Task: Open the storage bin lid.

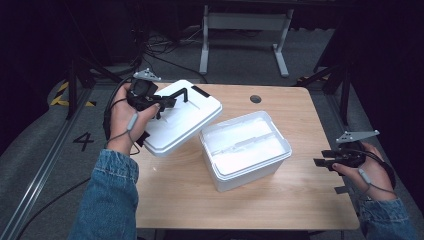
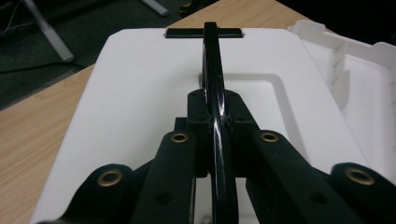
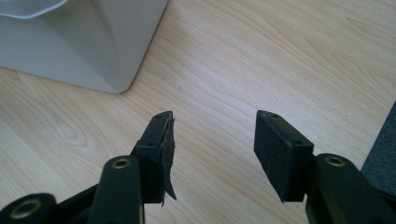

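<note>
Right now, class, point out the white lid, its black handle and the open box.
white lid (image 1: 192, 117), high view, on its top face.
black handle (image 2: 212, 60), left gripper view, on its bar.
open box (image 1: 250, 172), high view, on its front wall.

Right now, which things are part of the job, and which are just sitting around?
Part of the job:
- white foam lid with black handle, clamped by left gripper
- white foam box, open

Just around:
- right gripper, open, holding nothing
- grey metal table frame
</note>
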`<action>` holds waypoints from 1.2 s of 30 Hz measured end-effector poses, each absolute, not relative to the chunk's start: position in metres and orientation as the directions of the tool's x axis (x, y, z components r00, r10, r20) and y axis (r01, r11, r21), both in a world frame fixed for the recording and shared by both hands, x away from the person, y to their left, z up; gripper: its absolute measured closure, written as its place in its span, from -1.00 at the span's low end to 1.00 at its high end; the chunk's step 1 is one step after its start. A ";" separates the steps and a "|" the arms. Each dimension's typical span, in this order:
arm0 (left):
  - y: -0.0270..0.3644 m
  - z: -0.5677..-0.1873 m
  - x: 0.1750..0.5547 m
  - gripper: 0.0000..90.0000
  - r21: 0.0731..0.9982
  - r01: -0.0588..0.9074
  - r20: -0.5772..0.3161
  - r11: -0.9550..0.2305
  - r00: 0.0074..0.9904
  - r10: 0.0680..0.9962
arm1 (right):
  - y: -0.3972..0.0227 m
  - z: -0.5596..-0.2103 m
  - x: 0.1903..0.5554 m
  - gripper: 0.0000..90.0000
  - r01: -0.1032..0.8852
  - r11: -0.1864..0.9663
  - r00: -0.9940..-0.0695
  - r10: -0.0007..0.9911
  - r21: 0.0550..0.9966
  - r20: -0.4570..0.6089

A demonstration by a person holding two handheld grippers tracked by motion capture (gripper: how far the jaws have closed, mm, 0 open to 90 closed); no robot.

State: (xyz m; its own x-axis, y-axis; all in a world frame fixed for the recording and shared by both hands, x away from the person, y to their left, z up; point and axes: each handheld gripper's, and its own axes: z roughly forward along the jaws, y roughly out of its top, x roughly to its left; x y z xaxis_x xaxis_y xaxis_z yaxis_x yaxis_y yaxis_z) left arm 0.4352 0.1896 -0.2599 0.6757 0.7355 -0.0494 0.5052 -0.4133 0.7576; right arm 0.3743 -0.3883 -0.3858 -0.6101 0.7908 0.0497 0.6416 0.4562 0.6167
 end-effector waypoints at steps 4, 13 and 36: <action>0.197 -0.263 0.437 0.87 0.748 0.526 -0.043 -0.406 0.648 0.760 | -0.387 -0.387 0.375 0.08 0.641 0.460 -0.614 0.788 0.614 0.051; 0.216 -0.281 0.444 0.87 0.726 0.585 -0.038 -0.361 0.558 0.829 | -0.386 -0.388 0.374 0.08 0.640 0.465 -0.617 0.785 0.612 0.049; 0.250 -0.350 0.462 0.87 0.684 0.664 -0.124 -0.302 0.513 0.849 | -0.383 -0.391 0.375 0.08 0.644 0.472 -0.619 0.784 0.602 0.048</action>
